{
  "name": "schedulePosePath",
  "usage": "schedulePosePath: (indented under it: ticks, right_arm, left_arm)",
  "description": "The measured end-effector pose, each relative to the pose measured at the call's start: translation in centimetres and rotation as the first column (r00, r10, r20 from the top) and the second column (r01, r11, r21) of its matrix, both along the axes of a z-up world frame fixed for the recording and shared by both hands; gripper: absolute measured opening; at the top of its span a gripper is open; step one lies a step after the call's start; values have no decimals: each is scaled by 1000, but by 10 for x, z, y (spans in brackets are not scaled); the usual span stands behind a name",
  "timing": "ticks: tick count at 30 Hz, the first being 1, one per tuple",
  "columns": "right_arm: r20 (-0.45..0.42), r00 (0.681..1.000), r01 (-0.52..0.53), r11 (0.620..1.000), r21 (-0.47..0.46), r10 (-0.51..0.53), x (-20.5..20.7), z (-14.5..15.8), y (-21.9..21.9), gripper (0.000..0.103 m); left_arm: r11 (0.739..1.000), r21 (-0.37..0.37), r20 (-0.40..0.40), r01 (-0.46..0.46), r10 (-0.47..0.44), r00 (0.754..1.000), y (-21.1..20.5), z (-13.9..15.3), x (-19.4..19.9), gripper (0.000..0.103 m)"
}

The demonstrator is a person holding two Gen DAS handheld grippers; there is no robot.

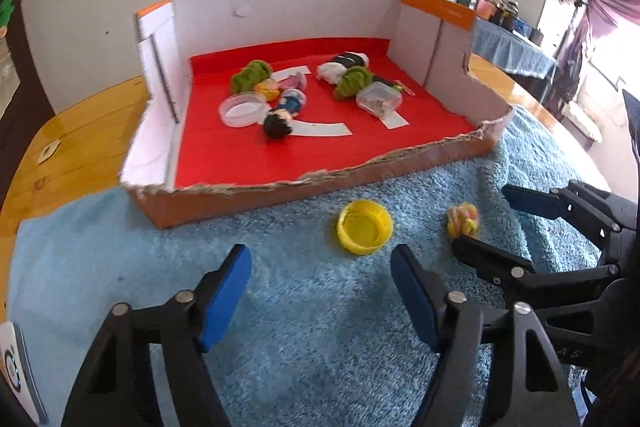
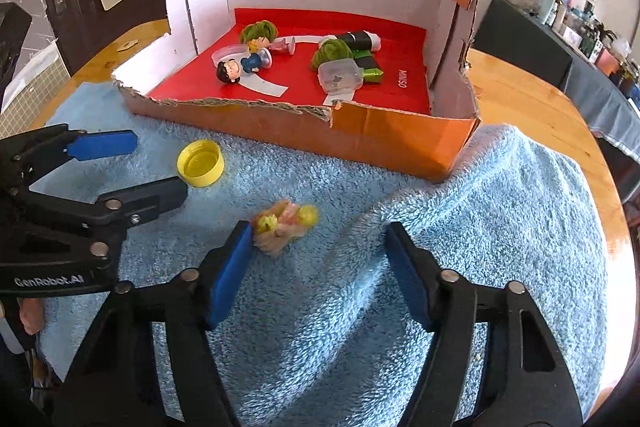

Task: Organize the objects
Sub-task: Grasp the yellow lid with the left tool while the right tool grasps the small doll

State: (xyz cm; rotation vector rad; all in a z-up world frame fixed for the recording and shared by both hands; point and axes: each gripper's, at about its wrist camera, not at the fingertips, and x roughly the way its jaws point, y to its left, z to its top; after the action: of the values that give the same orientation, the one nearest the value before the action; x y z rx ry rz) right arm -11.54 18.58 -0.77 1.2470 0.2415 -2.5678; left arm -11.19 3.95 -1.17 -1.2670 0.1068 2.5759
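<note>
A yellow cap (image 1: 364, 225) (image 2: 200, 163) lies open side up on the blue towel (image 1: 280, 307) (image 2: 500, 227), in front of the cardboard box (image 1: 224, 203) (image 2: 400, 139). A small yellow-pink toy (image 1: 463, 220) (image 2: 285, 225) lies on the towel to its right. My left gripper (image 1: 322, 291) (image 2: 160, 167) is open and empty, just short of the cap. My right gripper (image 2: 318, 267) (image 1: 480, 223) is open and empty, with the toy near its left fingertip. The box's red floor holds a dark-haired doll (image 1: 282, 115) (image 2: 240, 67), green pompoms, clear containers and rolls.
The towel is bunched in a fold (image 2: 420, 195) on the right, by the box corner. The box has tall white walls at the back and sides and a low torn front edge. The wooden table (image 1: 80, 131) (image 2: 540, 99) runs under everything. A cluttered counter (image 1: 500, 39) stands behind.
</note>
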Motion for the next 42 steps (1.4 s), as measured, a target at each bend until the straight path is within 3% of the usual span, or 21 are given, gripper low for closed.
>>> schedulePosePath:
  ticks: [7, 12, 18, 26, 34, 42]
  right_arm:
    - [3, 1000, 4, 1000, -23, -4, -6, 1, 6, 53]
    - [1, 1000, -8, 1000, -29, 8, -10, 1, 6, 50]
    - [-12, 1000, 4, 999, -40, -5, -14, 6, 8, 34]
    - [-4, 1000, 7, 1000, -25, -8, -21, 6, 10, 33]
    - [-56, 998, -16, 998, -53, 13, -18, 17, 9, 33]
    - [4, 1000, -10, 998, -58, 10, -25, 0, 8, 33]
  left_arm:
    - [997, -63, -16, 33, -34, 999, 15, 0, -8, 68]
    - [997, -51, -1, 53, -53, 999, 16, -6, -13, 61]
    - [999, -17, -8, 48, -49, 999, 14, -4, -14, 42]
    - [998, -24, -17, 53, -53, 998, 15, -5, -13, 41]
    - [999, -15, -15, 48, -48, 999, 14, -5, -13, 41]
    - [999, -16, -19, 50, -50, 999, 13, -5, -13, 41]
